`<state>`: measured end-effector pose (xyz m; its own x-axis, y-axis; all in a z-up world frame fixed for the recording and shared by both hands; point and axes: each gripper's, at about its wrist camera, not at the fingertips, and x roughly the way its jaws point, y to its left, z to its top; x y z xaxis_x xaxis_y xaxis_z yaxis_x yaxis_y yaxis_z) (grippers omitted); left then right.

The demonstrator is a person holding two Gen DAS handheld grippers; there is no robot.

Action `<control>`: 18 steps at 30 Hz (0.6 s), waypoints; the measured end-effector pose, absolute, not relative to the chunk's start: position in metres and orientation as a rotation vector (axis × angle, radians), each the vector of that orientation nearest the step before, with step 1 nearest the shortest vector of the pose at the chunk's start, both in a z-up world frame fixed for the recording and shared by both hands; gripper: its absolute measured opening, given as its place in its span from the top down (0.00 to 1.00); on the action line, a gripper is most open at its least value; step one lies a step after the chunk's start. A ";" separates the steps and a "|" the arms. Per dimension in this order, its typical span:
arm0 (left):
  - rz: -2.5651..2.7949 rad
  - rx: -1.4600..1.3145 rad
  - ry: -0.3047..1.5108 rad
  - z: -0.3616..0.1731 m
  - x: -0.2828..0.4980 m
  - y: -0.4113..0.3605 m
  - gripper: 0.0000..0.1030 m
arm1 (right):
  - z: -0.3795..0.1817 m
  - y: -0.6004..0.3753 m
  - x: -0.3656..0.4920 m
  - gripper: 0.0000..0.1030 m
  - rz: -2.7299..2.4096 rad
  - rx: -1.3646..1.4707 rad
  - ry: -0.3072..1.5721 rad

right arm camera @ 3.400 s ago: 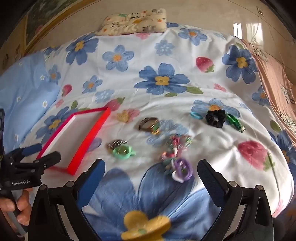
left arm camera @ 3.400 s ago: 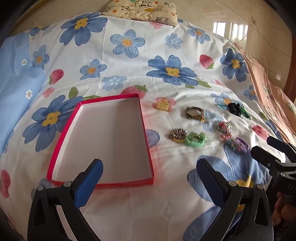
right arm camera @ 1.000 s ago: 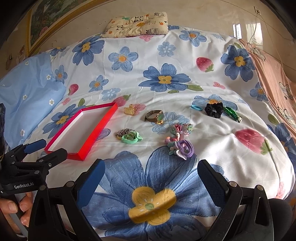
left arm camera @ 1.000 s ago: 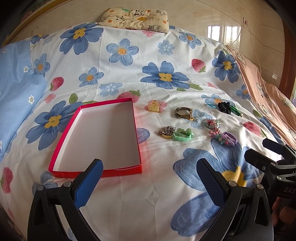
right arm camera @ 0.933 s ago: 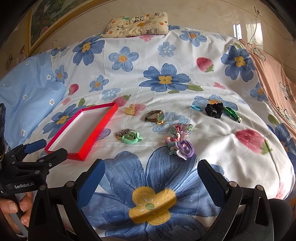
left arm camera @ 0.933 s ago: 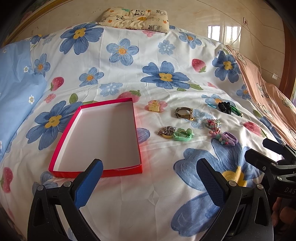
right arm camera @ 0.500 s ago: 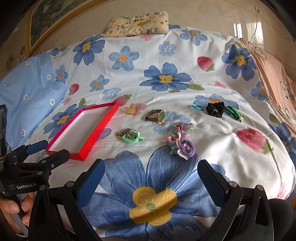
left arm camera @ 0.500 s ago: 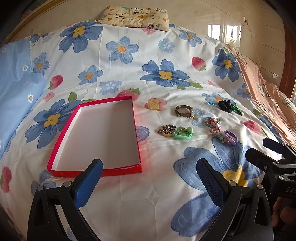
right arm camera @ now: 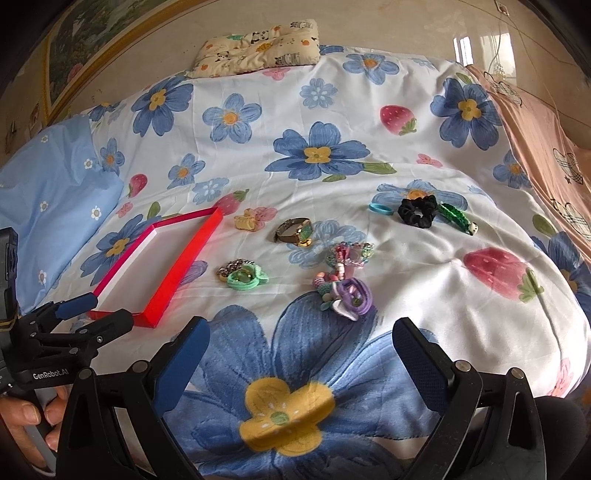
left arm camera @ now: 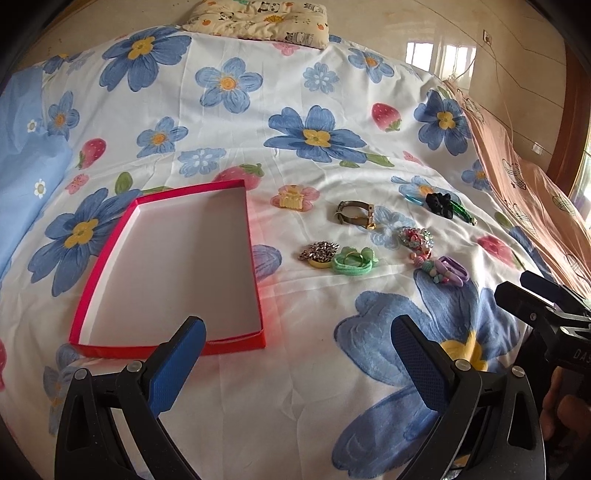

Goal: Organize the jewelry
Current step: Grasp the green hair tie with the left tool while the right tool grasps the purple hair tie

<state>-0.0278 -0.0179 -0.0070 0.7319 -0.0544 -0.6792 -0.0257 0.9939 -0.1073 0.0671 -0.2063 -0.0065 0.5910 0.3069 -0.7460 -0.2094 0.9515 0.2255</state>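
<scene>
A shallow red box with a white inside lies empty on the flowered bedspread, seen also as the red box in the right wrist view. To its right lie several accessories: a yellow clip, a gold-and-olive bracelet, a rhinestone brooch, a green hair tie, a beaded bracelet, a purple hair tie, a black scrunchie. My left gripper hovers open near the box's front right corner. My right gripper is open, short of the purple hair tie.
A blue pillow lies at the left, a patterned cushion at the far end, and an orange blanket along the right edge. A hand holds the left tool. Bare sheet lies between the grippers and the items.
Both views have shifted only slightly over the last second; since 3.4 s ago both grippers have drawn back from the items. Both stay open and nothing on the bed has moved.
</scene>
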 end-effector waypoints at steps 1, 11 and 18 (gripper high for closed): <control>-0.028 -0.112 0.751 -0.006 -0.023 -0.018 0.02 | -0.007 -0.209 0.070 0.04 0.297 0.124 0.893; -0.112 -0.077 0.784 -0.009 0.029 -0.029 0.10 | -0.016 -0.228 0.099 0.22 0.275 0.172 0.941; -0.164 -0.082 0.834 -0.020 0.067 -0.038 0.31 | -0.029 -0.236 0.122 0.42 0.264 0.190 0.991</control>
